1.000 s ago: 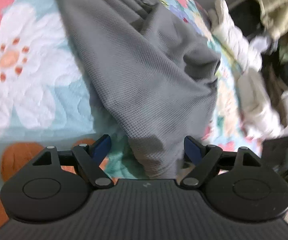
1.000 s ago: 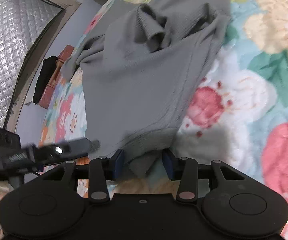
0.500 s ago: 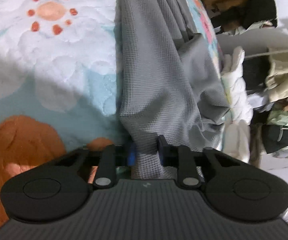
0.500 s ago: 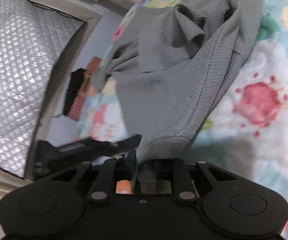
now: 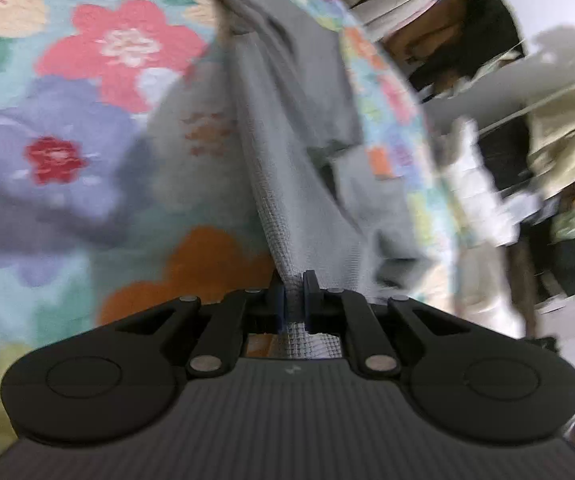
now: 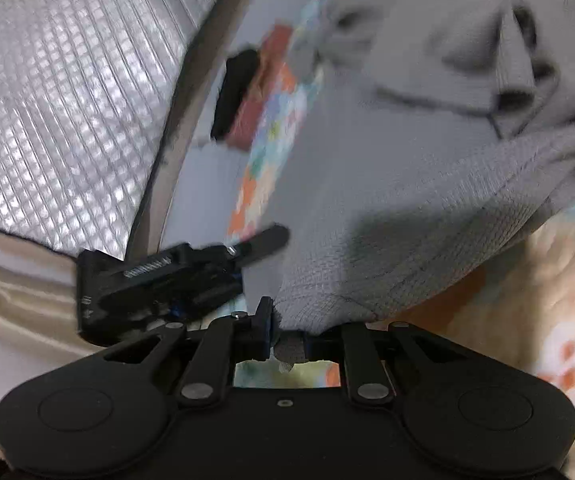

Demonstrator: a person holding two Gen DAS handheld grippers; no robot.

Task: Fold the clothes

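Grey waffle-knit garment point(image 5: 287, 184), stretched above bedspread

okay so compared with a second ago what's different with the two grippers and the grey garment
Both took hold. The left hand-held gripper and the right hand-held gripper stood open around the edge of the grey garment; their jaws have just been closing and now pinch it. The cloth, then lying slack, is pulled up taut off the floral bedspread. Unchanged: the rest of the garment still lies on the bedspread.

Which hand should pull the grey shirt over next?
Probably left. The left gripper pinches a thin, taut edge of the grey shirt; the right gripper holds a thicker bunch.
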